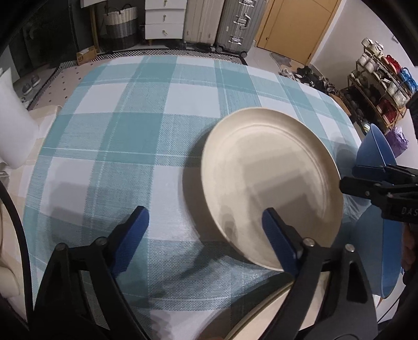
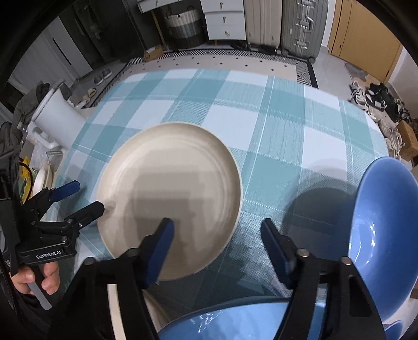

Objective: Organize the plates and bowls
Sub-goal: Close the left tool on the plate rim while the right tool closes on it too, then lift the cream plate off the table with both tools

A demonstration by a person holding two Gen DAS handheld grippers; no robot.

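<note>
A cream plate [image 1: 271, 183] [image 2: 169, 193] lies on the teal checked tablecloth [image 1: 125, 136]. My left gripper [image 1: 205, 217] [image 2: 87, 196] is open at the plate's left rim, one finger over the plate and the other over the cloth. My right gripper [image 2: 218, 230] [image 1: 365, 180] is open at the opposite rim, straddling it the same way. No pad presses on the plate. A blue bowl [image 2: 384, 222] [image 1: 373, 146] stands tilted at the right. A second blue bowl [image 2: 235, 321] [image 1: 386, 248] and another cream plate [image 1: 261, 313] [image 2: 115, 300] sit at the near edge, partly hidden by the grippers.
A white jug [image 2: 60, 120] [image 1: 13, 125] stands off the table's left side among clutter. Beyond the far edge are suitcases [image 2: 303, 26], white drawers [image 1: 164, 21], a woven basket [image 1: 120, 26] and a shoe rack [image 1: 378, 86]. A hand [image 2: 39, 277] holds the left gripper's handle.
</note>
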